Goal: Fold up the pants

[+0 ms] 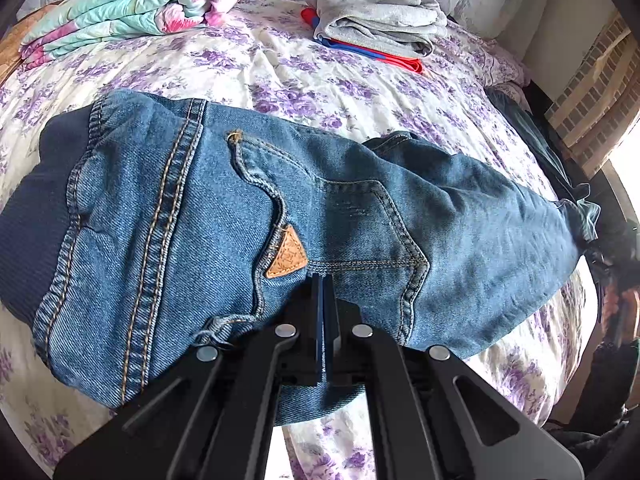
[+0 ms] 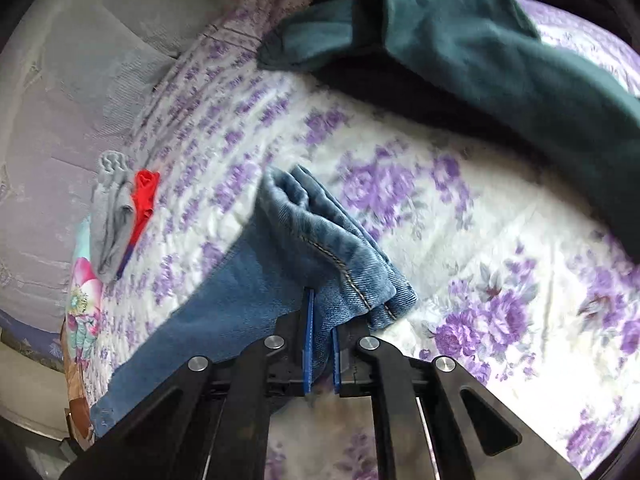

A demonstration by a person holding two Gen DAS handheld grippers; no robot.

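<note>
A pair of blue jeans (image 1: 248, 216) is laid across the bed sheet (image 1: 280, 68), which is white with purple flowers. In the left wrist view the seat of the jeans is shown, with a back pocket (image 1: 372, 224) and a small tan patch (image 1: 287, 254) beside it; a dark ribbed waistband (image 1: 44, 200) lies at the far end from the legs.

The left gripper (image 1: 325, 280) is seen with its two blue pads pressed together at the near edge of the jeans, just below the tan patch; whether denim is pinched between them cannot be told.

In the right wrist view the right gripper (image 2: 322, 312) is clamped on the jeans (image 2: 320, 240) near the stitched hem, with a thick bunch of denim held between the narrowly parted blue pads.

Beyond the jeans, a folded grey garment (image 1: 376, 16) is stacked on a red and blue one (image 1: 384, 56). A folded floral quilt (image 1: 132, 4) lies near them. A dark green garment (image 2: 480, 52) is spread on the sheet well apart from the hem.
</note>
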